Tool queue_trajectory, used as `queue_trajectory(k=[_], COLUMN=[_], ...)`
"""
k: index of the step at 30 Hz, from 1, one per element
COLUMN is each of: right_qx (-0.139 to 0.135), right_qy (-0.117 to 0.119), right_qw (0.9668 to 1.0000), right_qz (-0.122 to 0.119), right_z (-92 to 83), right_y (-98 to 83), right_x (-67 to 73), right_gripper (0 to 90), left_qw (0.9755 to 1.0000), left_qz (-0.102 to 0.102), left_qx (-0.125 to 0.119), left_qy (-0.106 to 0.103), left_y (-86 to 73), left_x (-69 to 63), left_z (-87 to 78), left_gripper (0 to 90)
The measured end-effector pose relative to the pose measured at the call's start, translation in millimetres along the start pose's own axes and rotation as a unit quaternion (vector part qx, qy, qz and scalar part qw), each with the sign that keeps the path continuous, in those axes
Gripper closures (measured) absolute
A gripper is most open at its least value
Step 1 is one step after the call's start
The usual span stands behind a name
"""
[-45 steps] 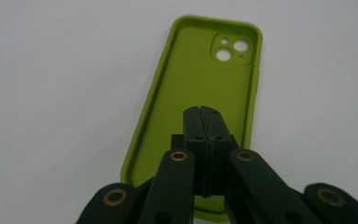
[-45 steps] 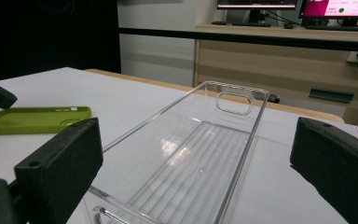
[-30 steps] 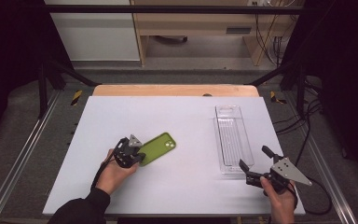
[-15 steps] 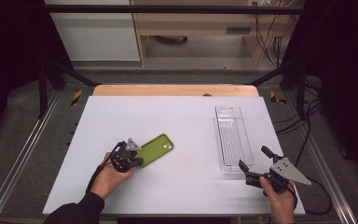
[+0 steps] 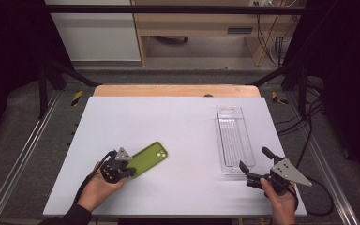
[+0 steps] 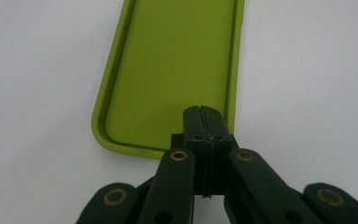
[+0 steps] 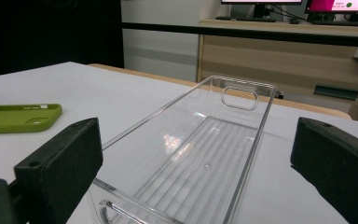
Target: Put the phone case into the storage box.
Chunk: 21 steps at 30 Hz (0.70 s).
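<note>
L gripper (image 6: 204, 116) clamped on green case (image 6: 168, 70) edge; R gripper (image 7: 196, 154) wide open.

A white table top (image 5: 178, 126) is seen with a wooden strip (image 5: 176, 91) along its far edge. Beyond it, a wooden desk (image 5: 206, 28) and hanging cables (image 5: 274, 42) are visible. Yellow-black tape marks (image 5: 77, 97) are set beside black frame legs (image 5: 44, 79).

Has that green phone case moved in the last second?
Yes. The case slid toward the table's near-left corner, away from the clear tray.
</note>
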State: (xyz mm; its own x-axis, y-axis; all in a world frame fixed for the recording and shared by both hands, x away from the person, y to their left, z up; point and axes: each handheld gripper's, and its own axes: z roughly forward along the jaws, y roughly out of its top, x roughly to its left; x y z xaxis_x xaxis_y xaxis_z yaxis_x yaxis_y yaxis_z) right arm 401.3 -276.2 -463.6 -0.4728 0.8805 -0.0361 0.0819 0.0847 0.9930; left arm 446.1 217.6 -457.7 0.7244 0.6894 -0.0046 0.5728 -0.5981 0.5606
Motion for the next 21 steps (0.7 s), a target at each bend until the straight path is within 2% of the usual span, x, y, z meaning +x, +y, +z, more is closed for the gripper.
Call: queue_trajectory(k=[11,14,21], right_qx=[0.002,0.002,0.005], right_qy=[0.000,0.000,0.000], right_qw=[1.0000,1.0000,1.0000], right_qz=[0.000,0.001,-0.002], right_z=[0.3,0.0,1.7], right_y=[-0.5,-0.5,-1.1], right_x=[1.6,1.9,2.6], right_gripper=[2.6,2.6,2.6], left_qw=[0.9999,0.9999,0.9998], left_qz=[0.003,0.006,0.002], left_qx=[0.006,0.011,0.012], left_qy=[-0.009,-0.012,-0.014], left_y=[-20.3,-30.0,-43.4], left_x=[-5.3,-7.6,-11.6], left_z=[-14.8,-22.0,-31.4], left_gripper=[90.0,90.0,90.0])
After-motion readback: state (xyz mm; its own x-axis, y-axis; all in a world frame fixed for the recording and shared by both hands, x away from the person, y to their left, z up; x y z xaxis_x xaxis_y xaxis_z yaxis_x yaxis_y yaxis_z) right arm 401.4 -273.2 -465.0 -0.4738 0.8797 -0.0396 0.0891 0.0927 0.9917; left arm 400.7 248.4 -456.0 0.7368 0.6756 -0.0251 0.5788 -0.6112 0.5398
